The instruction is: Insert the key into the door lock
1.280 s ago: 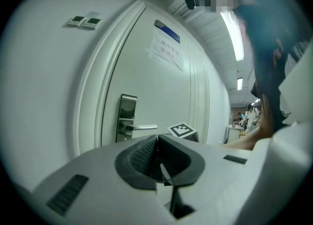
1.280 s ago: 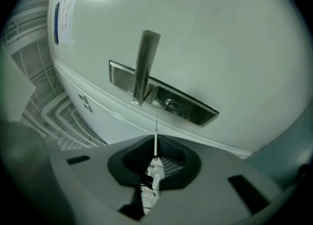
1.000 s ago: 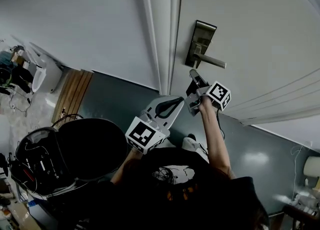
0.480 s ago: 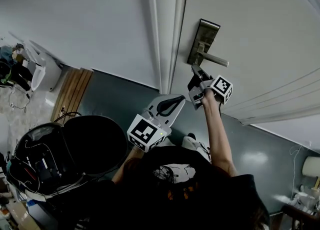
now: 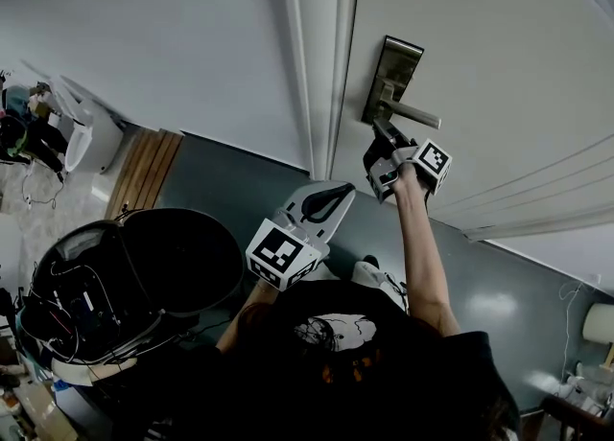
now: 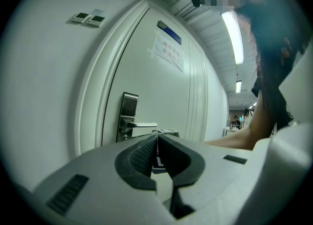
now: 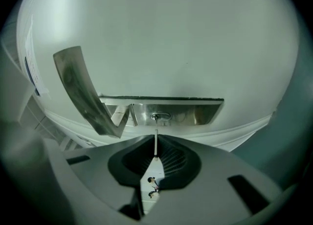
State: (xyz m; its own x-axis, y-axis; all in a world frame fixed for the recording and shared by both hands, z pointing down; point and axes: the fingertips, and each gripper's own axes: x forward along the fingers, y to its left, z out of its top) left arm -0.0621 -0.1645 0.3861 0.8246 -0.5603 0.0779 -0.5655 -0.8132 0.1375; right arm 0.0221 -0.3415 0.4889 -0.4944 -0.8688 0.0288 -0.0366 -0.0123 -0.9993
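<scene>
At the door (image 5: pixel 480 65), far right: the key (image 7: pixel 155 143), hidden overhead behind the right gripper (image 5: pixel 381 134), is clamped in its jaws. Its tip is seemingly just short of the keyhole (image 7: pixel 160 117) beneath the lever handle (image 5: pixel 413 116). The right arm is raised and outstretched. The left gripper (image 5: pixel 321 204), jaws together and empty, hangs nearer, lower left.

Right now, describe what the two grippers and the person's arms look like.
The left gripper and right gripper are pale grey plastic shells with dark ribbed pads lining the fingers. Each carries a white cube printed with black square markers. The person wears a black short-sleeved top with a light chest print; the forearms are bare.
</scene>
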